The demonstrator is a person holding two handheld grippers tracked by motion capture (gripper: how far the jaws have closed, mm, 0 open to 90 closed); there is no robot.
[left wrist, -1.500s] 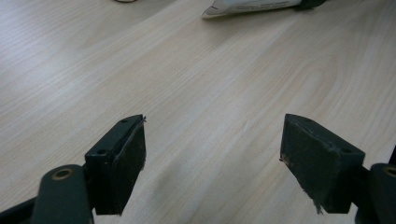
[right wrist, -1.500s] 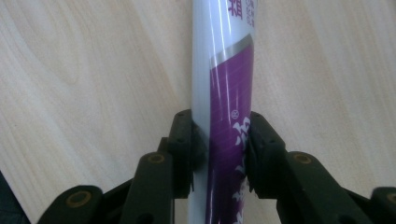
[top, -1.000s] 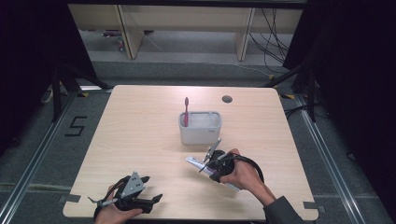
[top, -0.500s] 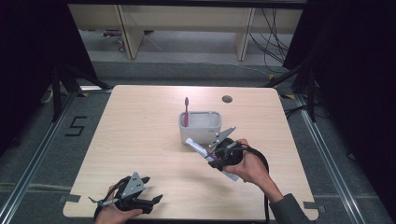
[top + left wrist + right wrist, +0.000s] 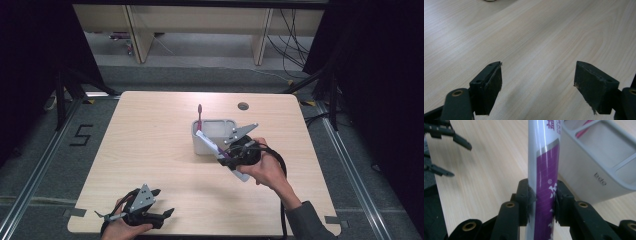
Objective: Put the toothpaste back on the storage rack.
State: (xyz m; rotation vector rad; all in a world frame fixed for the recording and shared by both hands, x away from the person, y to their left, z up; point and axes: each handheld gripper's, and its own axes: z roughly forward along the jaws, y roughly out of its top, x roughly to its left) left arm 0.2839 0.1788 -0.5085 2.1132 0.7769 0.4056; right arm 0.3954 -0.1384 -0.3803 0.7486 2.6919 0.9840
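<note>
Pale wood grain runs across the surface (image 5: 150, 145), with dark floor and curtains around it and shelving legs behind. At the near left edge I see my left gripper (image 5: 150, 212) resting low in the hand, its jaws standing wide apart with nothing but bare wood between them (the left gripper view confirms this plainly). Moving toward the middle, a grey holder (image 5: 212, 137) with several compartments sits on the surface, and a pink toothbrush (image 5: 200, 114) stands upright in its back left part. Just in front of the holder and to its right, my right gripper (image 5: 227, 154) hangs above the surface, clamped on a toothpaste tube (image 5: 209, 142) that is white above and purple below. In the right gripper view the pads press both sides of the tube's purple band (image 5: 544, 195), and the tube runs up and away from the jaws, passing just beside the holder's near wall (image 5: 596, 182). From above, the tube's white end points toward the holder's front left corner; I cannot tell whether it touches the rim. Farther right, a small round hole (image 5: 243, 106) marks the surface near its far edge.
</note>
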